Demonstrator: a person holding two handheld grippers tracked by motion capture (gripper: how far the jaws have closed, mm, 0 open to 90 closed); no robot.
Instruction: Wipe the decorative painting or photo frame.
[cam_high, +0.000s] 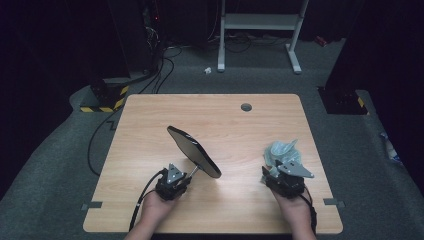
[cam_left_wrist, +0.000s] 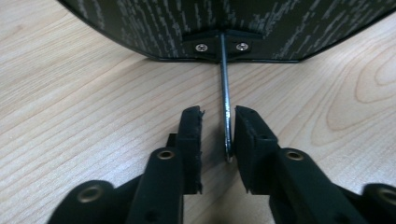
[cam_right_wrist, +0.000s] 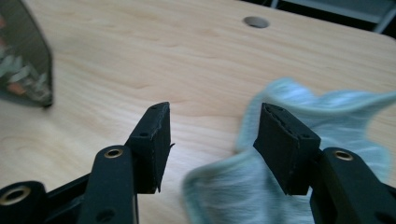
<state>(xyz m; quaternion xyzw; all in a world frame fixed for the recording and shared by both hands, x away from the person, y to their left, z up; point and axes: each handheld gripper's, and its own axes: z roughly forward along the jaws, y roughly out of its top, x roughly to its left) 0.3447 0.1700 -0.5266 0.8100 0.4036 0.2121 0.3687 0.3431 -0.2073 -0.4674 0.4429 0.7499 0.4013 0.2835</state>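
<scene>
A dark oval panel (cam_high: 192, 150) stands tilted on the wooden table (cam_high: 150, 120), propped on a thin wire leg (cam_high: 193, 171). My left gripper (cam_high: 179, 179) is just behind it. In the left gripper view the wire leg (cam_left_wrist: 225, 93) runs down from the panel's back (cam_left_wrist: 140, 23) and passes between the open jaws of the left gripper (cam_left_wrist: 217, 112), lying against the right-hand one. A crumpled light blue cloth (cam_high: 281, 150) lies at the table's right. My right gripper (cam_right_wrist: 212, 109) is open over the near edge of the cloth (cam_right_wrist: 336, 112), with one jaw above it.
A round cable hole (cam_high: 246, 107) sits near the table's far edge. On the floor beyond are a white desk frame (cam_high: 260, 22), loose cables (cam_high: 160, 75) and a yellow-and-black striped base (cam_high: 102, 100). The panel's edge (cam_right_wrist: 23, 70) appears at the left of the right gripper view.
</scene>
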